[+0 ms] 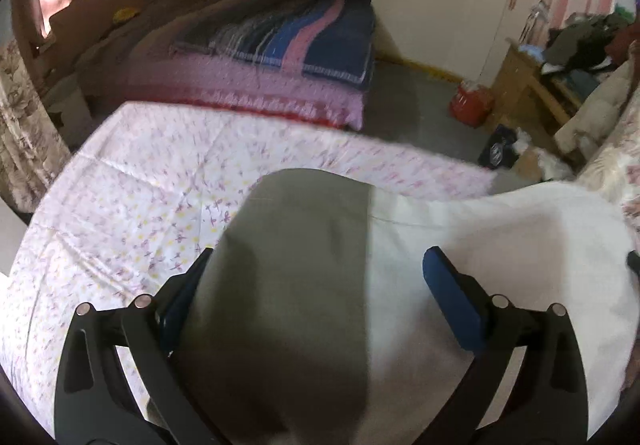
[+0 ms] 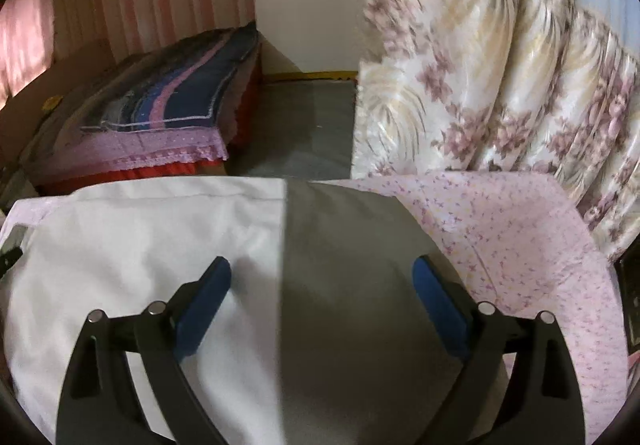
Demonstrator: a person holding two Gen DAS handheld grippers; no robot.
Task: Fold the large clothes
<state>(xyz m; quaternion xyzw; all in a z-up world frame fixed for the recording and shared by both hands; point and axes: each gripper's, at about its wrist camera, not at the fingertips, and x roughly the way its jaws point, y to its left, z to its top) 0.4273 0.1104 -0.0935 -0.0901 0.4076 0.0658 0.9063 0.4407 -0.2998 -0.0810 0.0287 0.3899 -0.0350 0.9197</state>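
Observation:
A large garment, half grey [image 1: 304,245] and half white [image 1: 488,245], lies spread on a quilt with small pink flowers [image 1: 132,197]. My left gripper [image 1: 320,281] hangs just over it, jaws wide and open. Its left finger [image 1: 188,293] sits at the grey half's edge and its right finger [image 1: 452,297] is over the white half. In the right wrist view the same garment [image 2: 352,237] fills the middle. My right gripper [image 2: 322,293] stands open above the seam between white [image 2: 140,241] and grey. Neither gripper's pads press on the cloth.
Beyond the quilt's far edge is grey floor [image 1: 404,105] and a second bed with a blue and pink striped blanket [image 1: 304,41]. A wooden cabinet piled with clothes [image 1: 532,81] and a red bag [image 1: 470,105] stand at the right. A floral curtain [image 2: 480,65] hangs beside the quilt.

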